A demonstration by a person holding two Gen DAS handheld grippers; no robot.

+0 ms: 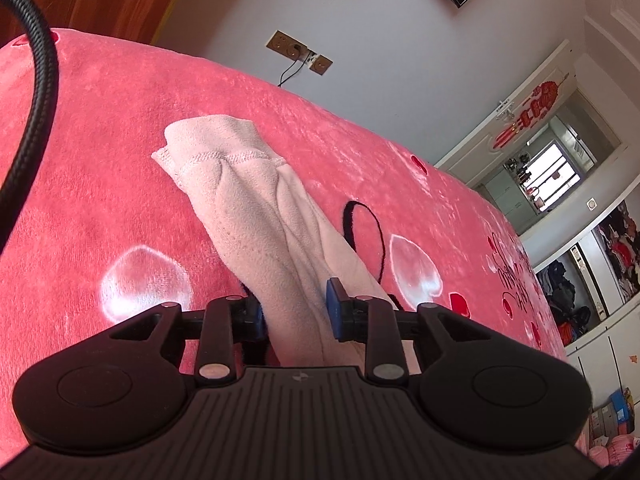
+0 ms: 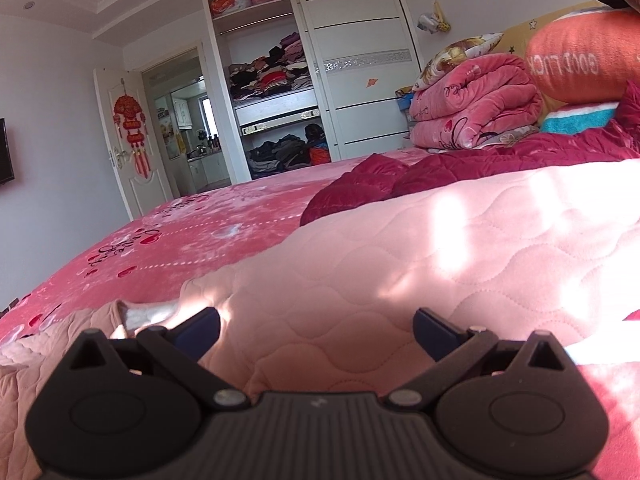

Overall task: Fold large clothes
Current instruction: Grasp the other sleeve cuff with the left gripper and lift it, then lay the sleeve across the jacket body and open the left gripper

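Note:
A pale pink fleece sleeve [image 1: 248,204] of a large garment stretches across the pink bedspread [image 1: 100,128], its hemmed cuff at the far end. My left gripper [image 1: 294,310] has its blue pads [image 1: 334,308] closed on the bunched sleeve near the camera. In the right wrist view the garment's pale pink quilted body [image 2: 400,248] lies flat on the bed, sunlit. My right gripper [image 2: 316,330] is open just above it, fingers wide apart, holding nothing.
A dark red quilted garment [image 2: 360,188] lies behind the pink one. Folded pink blankets [image 2: 472,100] and pillows [image 2: 580,56] are stacked at the bed's head. An open wardrobe [image 2: 272,80] and a door [image 2: 128,140] stand beyond the bed. A black cable [image 1: 40,72] hangs at left.

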